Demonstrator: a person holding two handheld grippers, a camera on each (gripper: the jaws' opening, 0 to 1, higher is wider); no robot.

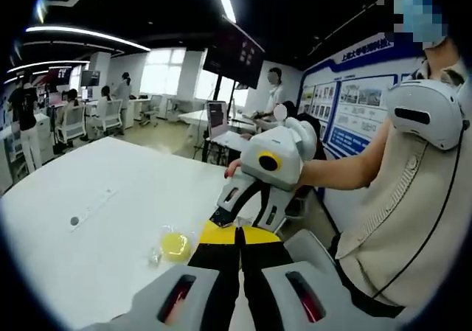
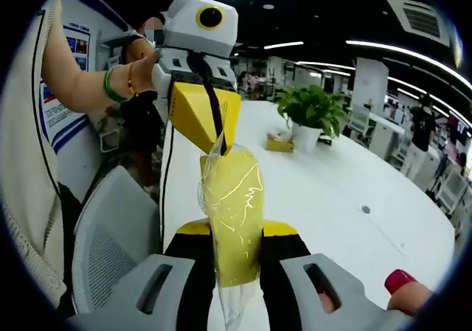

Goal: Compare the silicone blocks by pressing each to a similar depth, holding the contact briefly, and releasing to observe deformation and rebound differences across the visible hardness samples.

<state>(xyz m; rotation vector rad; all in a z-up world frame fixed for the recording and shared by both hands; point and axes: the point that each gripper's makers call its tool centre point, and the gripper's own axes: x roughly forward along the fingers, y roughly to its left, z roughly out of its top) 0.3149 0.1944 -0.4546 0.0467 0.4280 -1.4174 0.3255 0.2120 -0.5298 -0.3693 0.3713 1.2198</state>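
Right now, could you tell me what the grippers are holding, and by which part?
A bagged yellow silicone block: the right gripper clamps its lower end, the left gripper pinches the bag's top.

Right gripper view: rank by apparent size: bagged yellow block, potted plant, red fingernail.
1. bagged yellow block, largest, but it sits right at the camera between the right claw jaws, so nearness inflates it.
2. potted plant, farther back on the table.
3. red fingernail, smallest.
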